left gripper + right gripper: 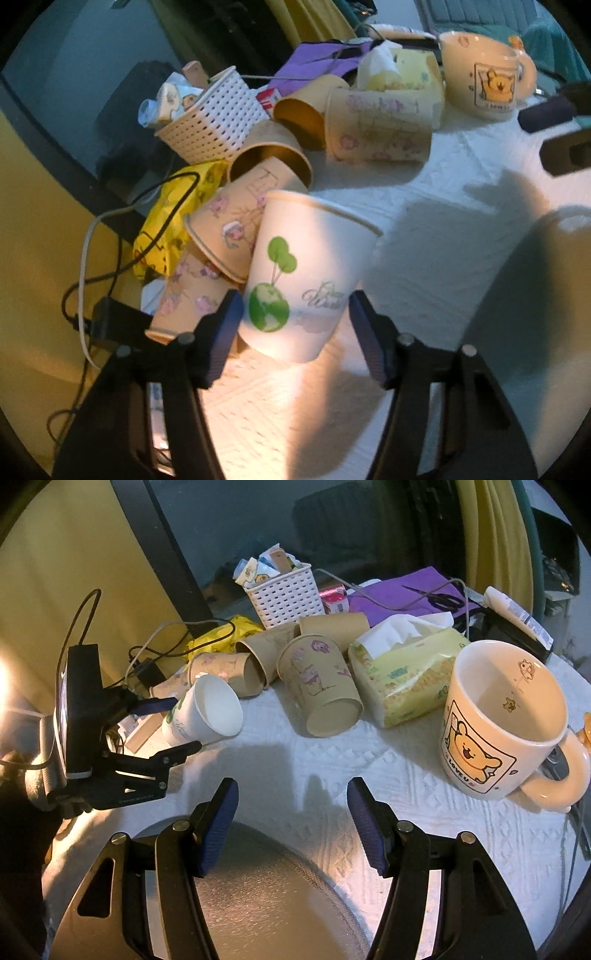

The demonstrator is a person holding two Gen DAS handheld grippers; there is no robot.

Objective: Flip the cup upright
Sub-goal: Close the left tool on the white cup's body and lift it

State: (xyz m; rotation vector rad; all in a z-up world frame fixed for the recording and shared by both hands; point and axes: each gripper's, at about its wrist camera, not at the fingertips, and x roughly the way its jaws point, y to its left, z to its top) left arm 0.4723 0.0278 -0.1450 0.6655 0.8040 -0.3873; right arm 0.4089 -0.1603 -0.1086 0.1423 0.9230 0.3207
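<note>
My table (pixel 295 775) has a white textured cloth. On it: bear mug (pixel 506 723) upright at my right, tissue pack (pixel 406 679) beside it, brown paper cups (pixel 321 690) lying on their sides, white basket (pixel 284 594) and purple cloth (pixel 399 590) at the back, yellow bag (pixel 173 225) at the edge.

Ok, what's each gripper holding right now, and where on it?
The left gripper has the white paper cup by its lower body, one of the fingers on each side, cup tilted. The right gripper holds nothing.
</note>
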